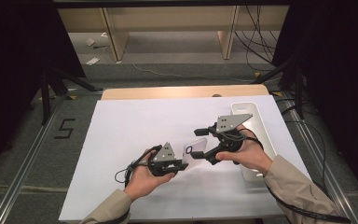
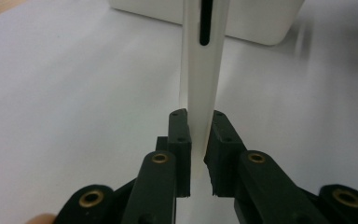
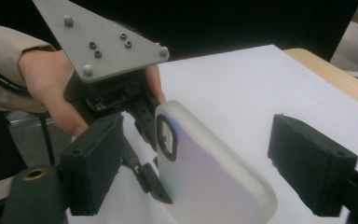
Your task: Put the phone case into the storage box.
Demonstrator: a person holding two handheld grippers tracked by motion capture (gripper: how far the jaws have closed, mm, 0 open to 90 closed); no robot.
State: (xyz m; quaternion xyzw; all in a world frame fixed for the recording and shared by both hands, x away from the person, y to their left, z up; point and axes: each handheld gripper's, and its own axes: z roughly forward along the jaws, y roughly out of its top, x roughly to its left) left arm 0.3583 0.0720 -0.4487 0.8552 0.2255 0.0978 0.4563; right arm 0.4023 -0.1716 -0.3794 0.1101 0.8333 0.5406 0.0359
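Handover step: left gripper clamps the phone case; right gripper stands wide open around it, next withdrawing clear.

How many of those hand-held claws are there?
2. The left claw, near the table's middle, is clamped on a frosted phone case. The right claw, just beyond it, stands open around the case's other end.
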